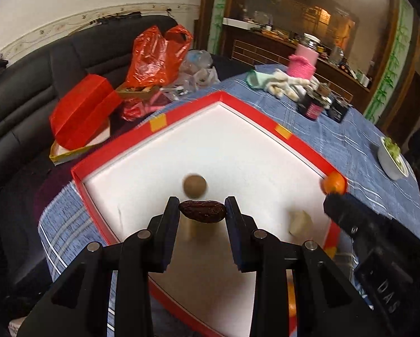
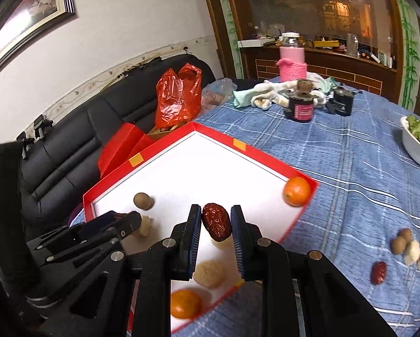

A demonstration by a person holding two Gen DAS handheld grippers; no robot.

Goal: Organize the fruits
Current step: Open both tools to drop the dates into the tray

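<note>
Red tray (image 2: 269, 156) collects the fruit: left gripper (image 1: 202, 206) jaws clamp a date (image 1: 203, 211) lengthwise, right gripper (image 2: 216, 219) jaws pinch another date (image 2: 216, 220), both over its white floor for release.

I see the far white floor of the red-rimmed shallow tray (image 2: 255, 151) open for passage. Nearer me, a round brown fruit (image 2: 143, 201), two orange mandarins (image 2: 297, 191) and pale lumps (image 2: 209, 273) obstruct it, and the left gripper (image 2: 125, 221) crowds the tray's left side.
</note>
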